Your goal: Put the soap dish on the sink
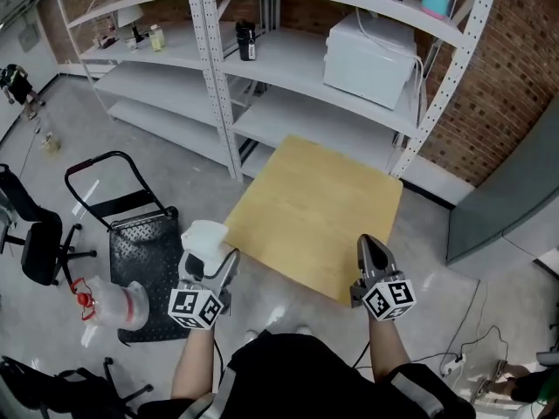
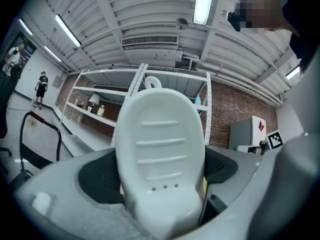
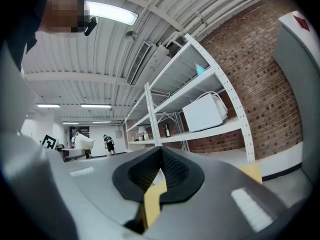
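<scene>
Nearest in, the left gripper (image 1: 217, 264) is clamped on the soap dish (image 2: 161, 149), pinching it by its lower end so the rest stands up out of the jaws. The right gripper (image 1: 373, 250) hangs level with it, jaws pressed together on nothing. Just ahead of both lies the bare wooden surface (image 1: 319, 212), with a hand cart (image 1: 140, 243) on the floor off to the left. Beyond that is the white shelving (image 1: 262, 59) carrying what looks like a microwave (image 1: 371, 59), against a brick wall. No sink shows in any view, so I'd say the dish has some carrying ahead of it. The danger is that end-only hold: glossy plastic gripped far from its middle could swivel or slide out if the arm swings or the dish bumps something. The dish also fills most of the left gripper view, which could make lining up the set-down harder. That view alone shows the ribs and three small drain holes, where the head view gives just a white lump. Only the head view shows both grippers together and the room layout.
</scene>
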A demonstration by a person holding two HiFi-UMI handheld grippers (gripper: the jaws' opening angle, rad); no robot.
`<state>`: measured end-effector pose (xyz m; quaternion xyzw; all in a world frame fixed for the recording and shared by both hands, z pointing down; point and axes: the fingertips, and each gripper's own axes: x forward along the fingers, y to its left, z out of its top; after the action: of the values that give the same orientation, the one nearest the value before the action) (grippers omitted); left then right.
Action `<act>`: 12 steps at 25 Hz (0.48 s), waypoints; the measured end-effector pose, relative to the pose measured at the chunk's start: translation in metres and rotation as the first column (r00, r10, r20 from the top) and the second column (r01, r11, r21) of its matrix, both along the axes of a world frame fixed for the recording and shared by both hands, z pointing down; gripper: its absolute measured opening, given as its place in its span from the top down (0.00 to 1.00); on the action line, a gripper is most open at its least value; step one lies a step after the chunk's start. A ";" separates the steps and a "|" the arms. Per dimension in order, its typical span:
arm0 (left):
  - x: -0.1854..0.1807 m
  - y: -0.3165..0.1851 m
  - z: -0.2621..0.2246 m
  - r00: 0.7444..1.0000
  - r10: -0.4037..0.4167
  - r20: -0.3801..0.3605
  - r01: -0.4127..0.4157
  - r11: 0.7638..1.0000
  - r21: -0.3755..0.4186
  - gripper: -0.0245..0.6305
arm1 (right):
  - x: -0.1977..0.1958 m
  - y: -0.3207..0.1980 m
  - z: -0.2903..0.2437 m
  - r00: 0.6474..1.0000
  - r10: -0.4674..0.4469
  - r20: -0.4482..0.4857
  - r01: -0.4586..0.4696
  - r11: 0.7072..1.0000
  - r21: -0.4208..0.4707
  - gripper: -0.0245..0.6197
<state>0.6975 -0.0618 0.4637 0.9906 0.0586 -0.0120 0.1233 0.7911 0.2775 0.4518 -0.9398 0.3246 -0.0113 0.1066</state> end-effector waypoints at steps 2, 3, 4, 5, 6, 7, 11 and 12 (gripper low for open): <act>-0.017 -0.004 0.000 0.997 -0.071 -0.004 0.071 0.997 0.003 0.26 | 0.003 -0.011 0.000 0.998 -0.067 -0.004 0.067 0.998 -0.015 0.95; -0.027 -0.006 0.001 0.994 -0.110 -0.004 0.110 0.994 0.000 0.26 | 0.004 -0.019 0.001 0.994 -0.108 -0.005 0.108 0.994 -0.027 0.95; -0.038 -0.008 0.003 0.989 -0.145 -0.003 0.145 0.989 -0.003 0.26 | 0.005 -0.029 0.002 0.989 -0.150 -0.005 0.150 0.988 -0.034 0.95; -0.050 -0.011 0.004 0.984 -0.177 -0.001 0.177 0.984 -0.004 0.26 | 0.004 -0.040 0.004 0.982 -0.190 -0.005 0.190 0.981 -0.034 0.95; -0.062 -0.013 0.006 0.978 -0.207 0.003 0.207 0.978 -0.003 0.26 | 0.003 -0.051 0.005 0.974 -0.227 -0.005 0.227 0.973 -0.028 0.95; -0.074 -0.016 0.008 0.971 -0.238 0.008 0.238 0.971 0.000 0.26 | 0.002 -0.063 0.006 0.965 -0.262 -0.005 0.262 0.965 -0.021 0.95; -0.128 -0.033 0.012 0.929 -0.370 0.023 0.370 0.929 0.005 0.26 | -0.008 -0.106 0.012 0.924 -0.383 -0.004 0.383 0.924 0.006 0.95; -0.142 -0.037 0.011 0.917 -0.398 0.023 0.398 0.917 0.004 0.26 | -0.013 -0.116 0.012 0.913 -0.408 -0.004 0.408 0.913 0.013 0.95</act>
<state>0.5557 -0.0992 0.4747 0.9818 -0.1453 -0.0252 0.1193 0.7785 0.1610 0.4638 -0.8507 0.5136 -0.0307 0.1079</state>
